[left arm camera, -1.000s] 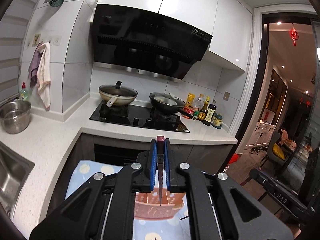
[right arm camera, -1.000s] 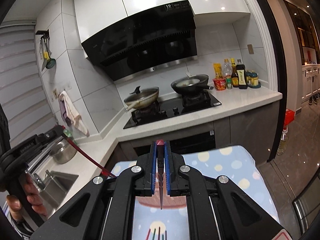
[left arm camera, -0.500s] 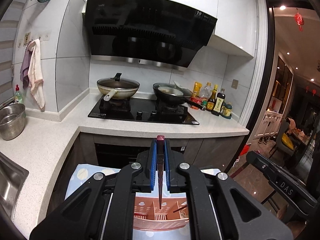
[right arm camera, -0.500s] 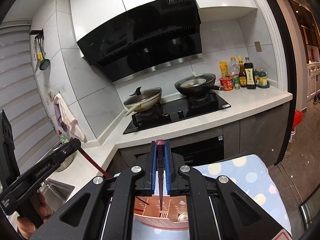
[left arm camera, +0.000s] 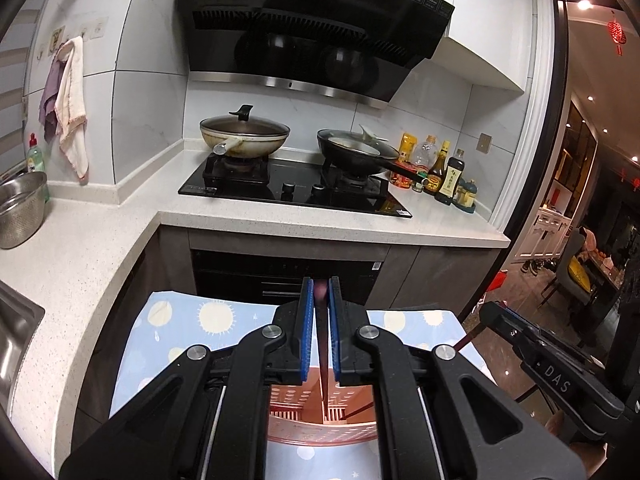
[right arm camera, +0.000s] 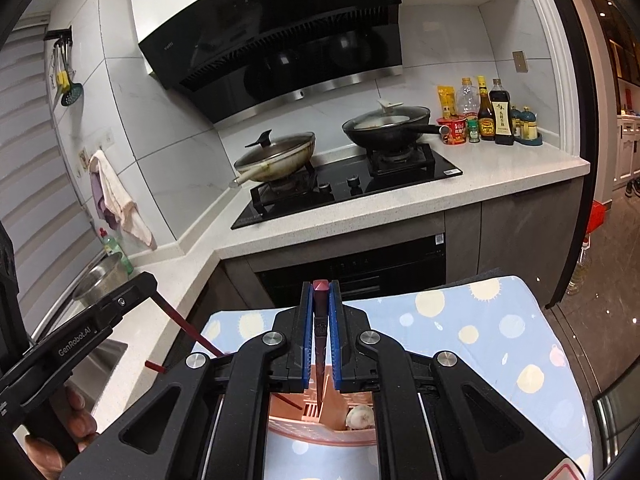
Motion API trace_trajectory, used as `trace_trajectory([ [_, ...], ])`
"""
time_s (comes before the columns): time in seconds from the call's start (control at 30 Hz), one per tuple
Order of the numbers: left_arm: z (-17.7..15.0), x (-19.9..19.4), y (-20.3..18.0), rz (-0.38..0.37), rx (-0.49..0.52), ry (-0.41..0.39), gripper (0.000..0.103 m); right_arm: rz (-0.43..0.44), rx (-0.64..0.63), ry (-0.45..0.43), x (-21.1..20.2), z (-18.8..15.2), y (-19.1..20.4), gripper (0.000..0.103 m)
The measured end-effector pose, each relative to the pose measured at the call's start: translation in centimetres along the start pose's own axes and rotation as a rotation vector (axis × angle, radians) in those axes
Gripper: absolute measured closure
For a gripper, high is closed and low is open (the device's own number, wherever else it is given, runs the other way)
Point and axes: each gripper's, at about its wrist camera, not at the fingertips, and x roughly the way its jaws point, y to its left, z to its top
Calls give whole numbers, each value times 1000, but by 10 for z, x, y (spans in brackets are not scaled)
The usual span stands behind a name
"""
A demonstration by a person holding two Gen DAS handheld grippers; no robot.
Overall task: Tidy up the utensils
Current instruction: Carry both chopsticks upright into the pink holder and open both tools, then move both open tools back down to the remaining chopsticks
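My left gripper (left arm camera: 319,300) is shut on a dark red chopstick (left arm camera: 322,356) that points down into a pink utensil basket (left arm camera: 320,426) below it. My right gripper (right arm camera: 320,300) is shut on another dark red chopstick (right arm camera: 319,356), its tip in the same pink basket (right arm camera: 320,428). In the right wrist view the left gripper (right arm camera: 132,292) shows at the left with its chopstick (right arm camera: 188,330) slanting towards the basket. In the left wrist view the right gripper (left arm camera: 494,316) shows at the right. A pale round object (right arm camera: 360,416) lies in the basket's right compartment.
The basket stands on a blue cloth with pale dots (right arm camera: 480,328) over a small table. Behind are the counter (left arm camera: 280,220), a stove with two pans (left arm camera: 244,136), sauce bottles (left arm camera: 444,168), a steel bowl (left arm camera: 20,208) and a sink (left arm camera: 16,332) at the left.
Both grippers have moved lower and closer over the pink basket, each still holding its chopstick. The chopstick tips now reach into the basket.
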Motion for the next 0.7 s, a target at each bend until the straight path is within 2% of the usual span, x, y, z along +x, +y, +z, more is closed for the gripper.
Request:
trace_trajectory([
  [0.03, -1, 0, 2, 3, -8, 3, 95, -6, -1, -4, 0, -1, 1, 96],
  [0.07, -2, 0, 3, 2, -13, 7, 92, -16, -2, -8, -1, -2, 1, 90],
  [0.1, -3, 0, 5, 8, -19, 9, 81, -20, -6, -11, -2, -4, 2, 82],
  [0.13, -4, -2, 7, 22, -28, 10, 73, -23, -9, -18, -4, -4, 3, 79],
  [0.17, -5, -4, 8, 30, -33, 5, 61, -28, -11, -24, -7, -5, 3, 73],
  [0.2, -5, -7, 9, 41, -36, -2, 58, -31, -13, -29, -9, -6, 4, 68],
  [0.37, -9, -20, 16, 48, -46, -5, 57, -36, -15, -34, -24, -10, 3, 64],
  [0.7, -26, -60, 22, 59, -50, -1, 56, -49, -43, -13, -61, -33, 7, 64],
])
